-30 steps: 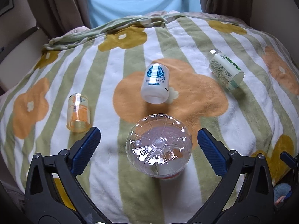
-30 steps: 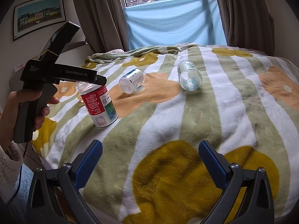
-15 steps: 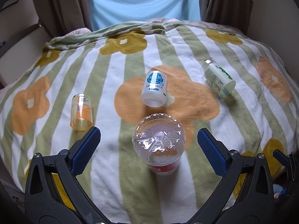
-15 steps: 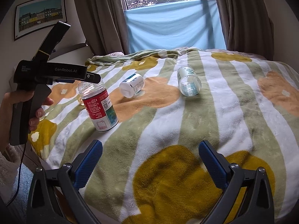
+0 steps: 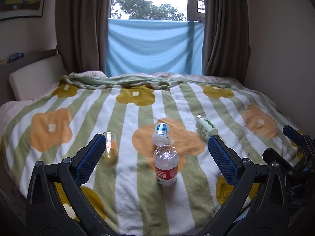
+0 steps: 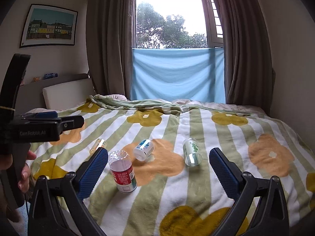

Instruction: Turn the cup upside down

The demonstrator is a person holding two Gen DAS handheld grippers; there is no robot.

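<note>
A clear plastic cup with a red label (image 5: 166, 165) stands upside down on the flowered blanket (image 5: 126, 129), base up; it also shows in the right wrist view (image 6: 122, 172). My left gripper (image 5: 157, 157) is open and empty, held back from and above the cup. My right gripper (image 6: 157, 169) is open and empty, near the bed's front edge to the right of the cup. The left gripper's body (image 6: 39, 127) shows at the left of the right wrist view.
A white cup with a blue logo (image 5: 161, 133) lies on its side behind the red-label cup. A clear cup with green print (image 5: 205, 127) lies at the right, an amber-tinted one (image 5: 110, 145) at the left. Headboard, curtains and window stand beyond.
Both grippers have pulled back and tilted up from the bed; the left one was close over the cup's base. The cup stays standing upside down.
</note>
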